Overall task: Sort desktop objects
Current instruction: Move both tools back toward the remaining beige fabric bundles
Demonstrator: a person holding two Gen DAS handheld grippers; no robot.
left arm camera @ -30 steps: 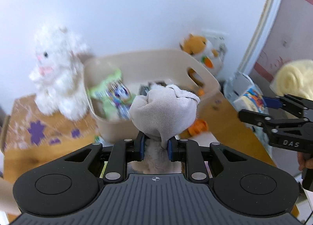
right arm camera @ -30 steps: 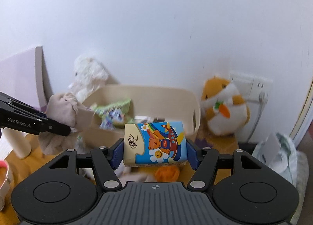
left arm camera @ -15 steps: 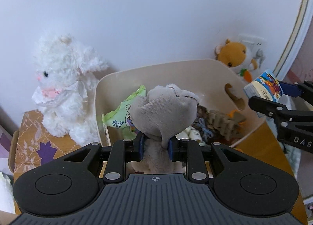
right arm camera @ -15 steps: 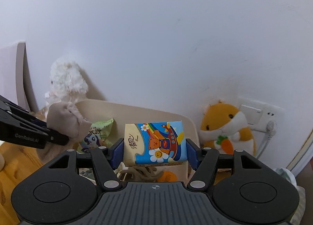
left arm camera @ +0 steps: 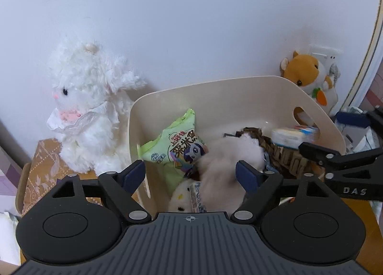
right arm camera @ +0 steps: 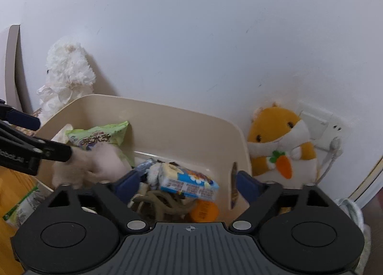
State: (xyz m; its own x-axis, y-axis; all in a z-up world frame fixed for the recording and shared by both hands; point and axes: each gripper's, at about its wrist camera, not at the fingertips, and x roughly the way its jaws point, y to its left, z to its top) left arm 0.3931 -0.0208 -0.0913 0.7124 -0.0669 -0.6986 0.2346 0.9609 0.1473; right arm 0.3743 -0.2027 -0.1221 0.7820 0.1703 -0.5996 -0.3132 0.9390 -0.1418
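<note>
A cream plastic bin (left arm camera: 239,88) (right arm camera: 167,117) stands against the wall. My left gripper (left arm camera: 190,174) is open over its left half; the beige cloth toy (left arm camera: 227,162) (right arm camera: 100,162), blurred, drops free between the jaws into the bin. My right gripper (right arm camera: 188,184) is open over the bin's right half; the blue cartoon tissue pack (right arm camera: 189,182) (left arm camera: 294,135) falls free below it. A green snack bag (left arm camera: 177,148) (right arm camera: 100,136) and a brown braided strap (left arm camera: 282,153) lie in the bin.
A white plush lamb (left arm camera: 88,105) (right arm camera: 64,78) sits left of the bin. An orange hamster plush (right arm camera: 280,145) (left arm camera: 308,74) sits right of it by a wall socket (right arm camera: 318,126). The wooden desk (left arm camera: 359,212) shows beside the bin. An orange object (right arm camera: 203,210) lies in the bin.
Both grippers moved over the bin and opened. The left let go of the beige cloth toy and the right let go of the tissue pack; both are dropping into the bin.
</note>
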